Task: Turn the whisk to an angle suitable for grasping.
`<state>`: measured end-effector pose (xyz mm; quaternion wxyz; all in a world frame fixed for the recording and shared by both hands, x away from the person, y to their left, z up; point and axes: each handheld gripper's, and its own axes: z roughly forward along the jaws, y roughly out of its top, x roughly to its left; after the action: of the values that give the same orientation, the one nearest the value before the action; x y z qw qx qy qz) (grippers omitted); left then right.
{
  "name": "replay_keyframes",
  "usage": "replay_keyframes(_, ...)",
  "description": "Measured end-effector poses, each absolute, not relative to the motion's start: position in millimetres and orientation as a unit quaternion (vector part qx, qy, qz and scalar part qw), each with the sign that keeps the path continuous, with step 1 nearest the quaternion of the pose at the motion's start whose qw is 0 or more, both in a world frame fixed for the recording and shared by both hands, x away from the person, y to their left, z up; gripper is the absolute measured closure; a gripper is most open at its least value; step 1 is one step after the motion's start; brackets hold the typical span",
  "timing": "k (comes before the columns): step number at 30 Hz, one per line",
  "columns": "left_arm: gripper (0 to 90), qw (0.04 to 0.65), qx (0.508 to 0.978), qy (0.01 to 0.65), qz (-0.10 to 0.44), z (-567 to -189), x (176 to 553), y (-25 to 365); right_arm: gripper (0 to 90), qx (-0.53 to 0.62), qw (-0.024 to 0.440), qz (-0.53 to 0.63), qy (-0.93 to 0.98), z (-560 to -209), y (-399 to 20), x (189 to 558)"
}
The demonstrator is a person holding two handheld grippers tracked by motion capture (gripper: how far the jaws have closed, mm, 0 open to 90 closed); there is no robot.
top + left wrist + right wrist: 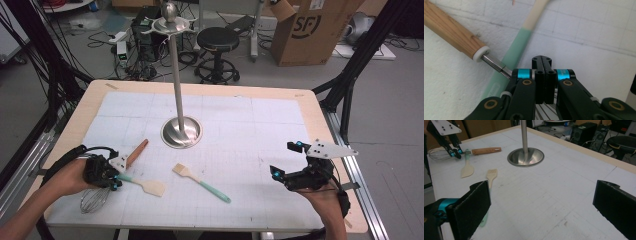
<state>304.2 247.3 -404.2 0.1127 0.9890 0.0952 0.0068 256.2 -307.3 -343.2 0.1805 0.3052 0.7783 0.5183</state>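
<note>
In the high view, the left tool (114, 176) is at the near left part of the tabletop (310, 107), held in the person's left hand (70, 177). Its 2 jaws are closed together with nothing between them, as the left gripper view shows. This tool is directly above the whisk (95, 199), at the place where the wire head meets the metal neck. The wire head lies near the front edge, and the wooden handle (136, 153) points away toward the middle. In the left gripper view, the metal neck (496, 65) passes just beside the left side of the closed jaws; I cannot tell if it touches them.

A spatula (145, 184) with a mint green handle lies across under the whisk's neck, its cream blade pointing right. A little to the right lies a pastry brush (200, 182), apart from the spatula.

The right tool (287, 162) is at the near right, with its 2 jaws wide open and empty, above the white mat (250, 125).

Farther away, at the middle of the mat, stands a metal stand (179, 95) with a round base.
</note>
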Motion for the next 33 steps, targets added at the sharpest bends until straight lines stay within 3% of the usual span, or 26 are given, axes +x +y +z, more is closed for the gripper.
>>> replay_keyframes(9, 89.9, 0.094, 0.991, 0.096, 0.011, -406, 305, 262, 0.0, 0.307, 0.181, 0.516, 0.779, -344, -307, 257)
replay_keyframes(33, 89.8, 0.149, 0.979, 0.131, 0.047, -368, 321, 268, 0.0, 0.306, 0.179, 0.512, 0.783, -344, -305, 258)
